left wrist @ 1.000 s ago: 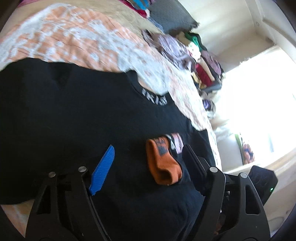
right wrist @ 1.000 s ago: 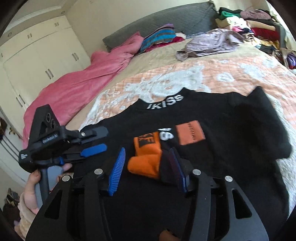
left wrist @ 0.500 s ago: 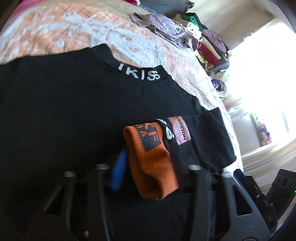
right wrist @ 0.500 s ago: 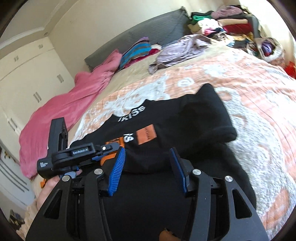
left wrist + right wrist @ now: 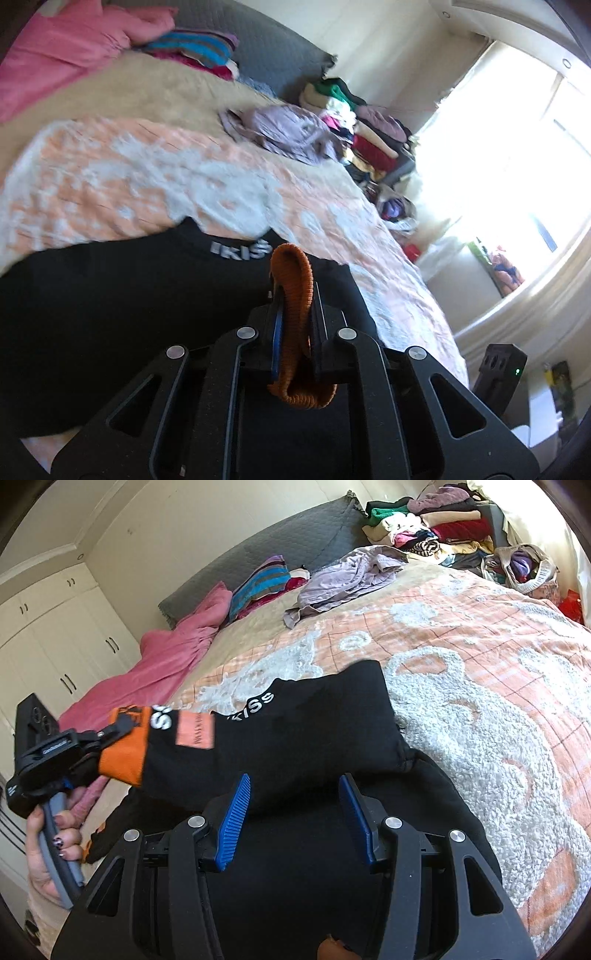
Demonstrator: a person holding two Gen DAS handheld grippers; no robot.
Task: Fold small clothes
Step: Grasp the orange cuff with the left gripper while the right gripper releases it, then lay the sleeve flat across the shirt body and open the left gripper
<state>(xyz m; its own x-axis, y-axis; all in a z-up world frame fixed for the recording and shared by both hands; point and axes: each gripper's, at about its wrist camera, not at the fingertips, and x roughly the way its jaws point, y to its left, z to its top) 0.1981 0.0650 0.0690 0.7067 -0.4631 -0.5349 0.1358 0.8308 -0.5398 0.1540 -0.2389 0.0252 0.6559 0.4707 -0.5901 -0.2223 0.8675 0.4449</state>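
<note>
A black sock with an orange cuff (image 5: 125, 749) and white lettering hangs stretched out above a black garment (image 5: 332, 878) that lies flat on the bed. My left gripper (image 5: 293, 295) is shut on the orange cuff (image 5: 293, 280) and holds it raised; it also shows in the right wrist view (image 5: 107, 734) at the left. The sock's black foot (image 5: 314, 731) reaches towards my right gripper (image 5: 295, 812), which is open just below the sock with its blue pads (image 5: 234, 819) apart and nothing between them.
The bed has an orange and white patterned cover (image 5: 498, 686). A lilac garment (image 5: 351, 576), striped folded clothes (image 5: 258, 587) and a pink blanket (image 5: 166, 668) lie farther back. A pile of clothes (image 5: 436, 528) stands at the far right. White wardrobes (image 5: 55, 638) stand at the left.
My left gripper has closed on the orange cuff and lifted the sock off the black garment. My right gripper has stayed open and now sits under the sock's foot.
</note>
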